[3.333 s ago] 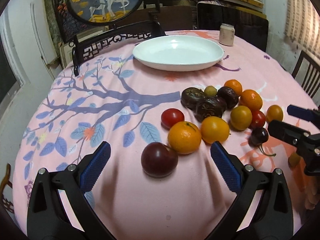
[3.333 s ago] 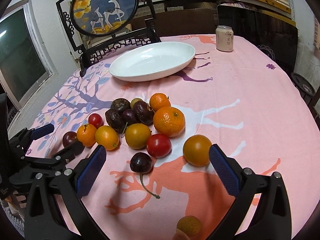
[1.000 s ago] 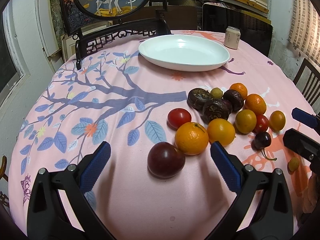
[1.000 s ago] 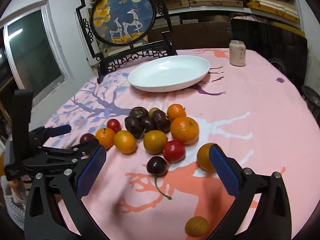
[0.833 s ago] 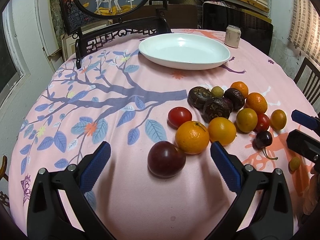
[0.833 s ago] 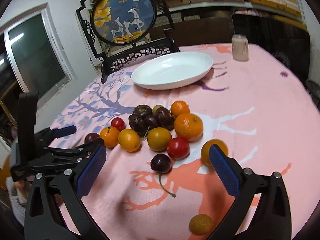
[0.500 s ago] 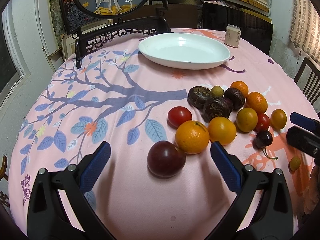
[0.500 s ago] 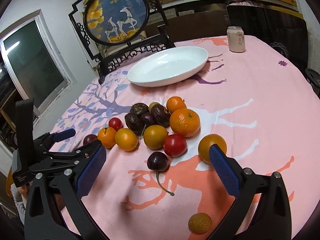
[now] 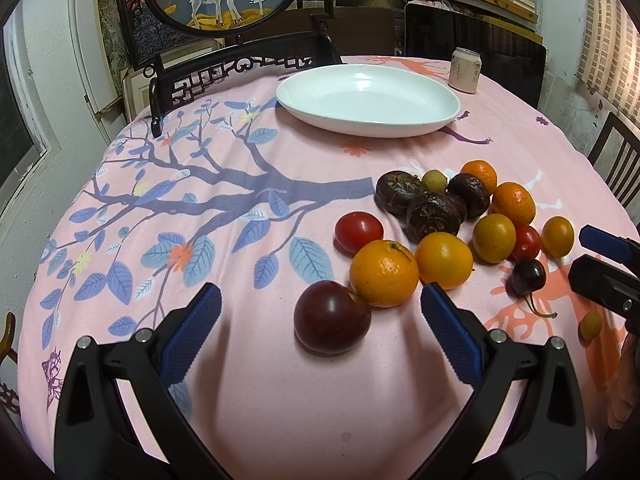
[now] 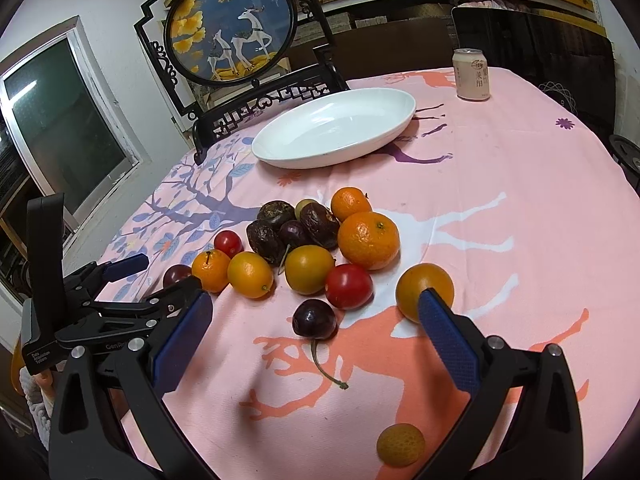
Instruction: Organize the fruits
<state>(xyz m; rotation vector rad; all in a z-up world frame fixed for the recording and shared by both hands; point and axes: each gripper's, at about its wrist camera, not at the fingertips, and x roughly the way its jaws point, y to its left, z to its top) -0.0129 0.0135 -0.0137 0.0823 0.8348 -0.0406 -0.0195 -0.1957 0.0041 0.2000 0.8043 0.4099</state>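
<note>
Blue-padded jaws of both the left gripper (image 9: 320,320) and right gripper (image 10: 312,328) gape wide, holding nothing, the plum (image 9: 331,317) between the left's pads near the table's (image 9: 280,400) front edge, much as before.

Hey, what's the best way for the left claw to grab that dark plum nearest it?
Close on the plum across its widest middle, coming straight forward and down. Its left side is clear; the orange touches its upper right, so slip the right pad in below that contact.
</note>
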